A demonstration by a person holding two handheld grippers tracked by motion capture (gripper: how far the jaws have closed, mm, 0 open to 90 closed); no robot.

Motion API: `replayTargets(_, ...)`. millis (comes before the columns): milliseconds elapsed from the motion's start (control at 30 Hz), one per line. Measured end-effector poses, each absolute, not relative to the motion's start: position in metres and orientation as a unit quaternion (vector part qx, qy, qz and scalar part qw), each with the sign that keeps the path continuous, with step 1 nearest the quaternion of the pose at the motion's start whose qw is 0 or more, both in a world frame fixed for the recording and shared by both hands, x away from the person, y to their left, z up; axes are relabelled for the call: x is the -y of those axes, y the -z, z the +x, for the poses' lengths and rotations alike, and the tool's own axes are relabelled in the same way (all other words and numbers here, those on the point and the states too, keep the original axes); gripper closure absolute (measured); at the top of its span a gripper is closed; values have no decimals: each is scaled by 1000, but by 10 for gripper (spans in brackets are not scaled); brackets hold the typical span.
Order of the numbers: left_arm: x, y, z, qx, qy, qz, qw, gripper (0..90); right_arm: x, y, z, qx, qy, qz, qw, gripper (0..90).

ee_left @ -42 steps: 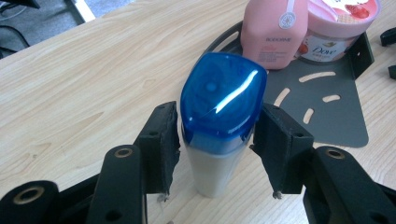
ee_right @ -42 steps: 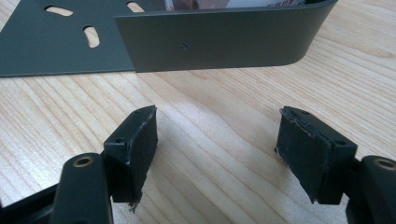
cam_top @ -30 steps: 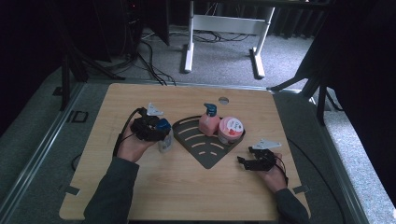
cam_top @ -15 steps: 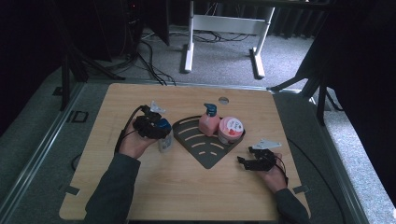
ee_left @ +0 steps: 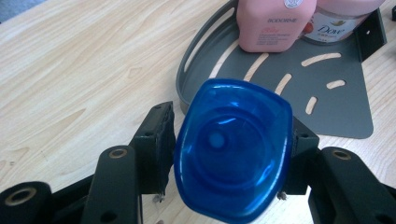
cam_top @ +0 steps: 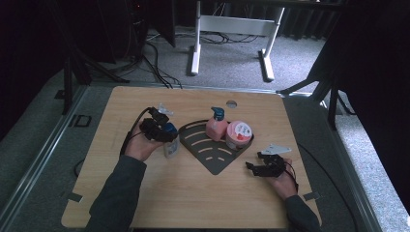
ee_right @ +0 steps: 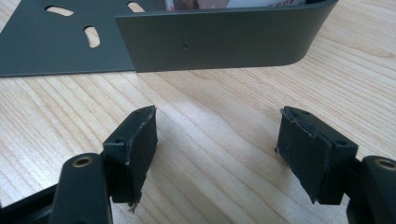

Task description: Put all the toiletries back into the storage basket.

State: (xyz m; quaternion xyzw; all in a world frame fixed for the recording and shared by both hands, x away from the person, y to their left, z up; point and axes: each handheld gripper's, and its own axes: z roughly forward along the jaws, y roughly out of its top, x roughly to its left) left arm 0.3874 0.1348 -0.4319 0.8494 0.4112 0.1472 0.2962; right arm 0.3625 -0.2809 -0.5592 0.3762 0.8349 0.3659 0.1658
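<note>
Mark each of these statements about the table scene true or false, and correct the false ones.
1. The left tongs are shut on a blue-capped bottle. True.
2. The right tongs hold the jar. False: they are open and hold nothing, over bare table beside the tray.
3. A pink pump bottle and a pink-lidded jar stand on the tray. True.
4. The blue-capped bottle stands inside the tray. False: it is just outside the tray's curved rim, on the left tongs' side.
5. The tray is solid, without openings. False: its floor has slots.
</note>
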Motion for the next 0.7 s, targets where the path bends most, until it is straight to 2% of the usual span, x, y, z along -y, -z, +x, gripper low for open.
replayTargets(400, -130, 437, 393, -410, -139, 858, 277, 471, 281, 559, 363, -835, -366, 376, 166, 285)
replayTargets(700, -128, 436, 394, -417, -136, 856, 276, 527, 281, 559, 362, -835, -366, 376, 165, 282)
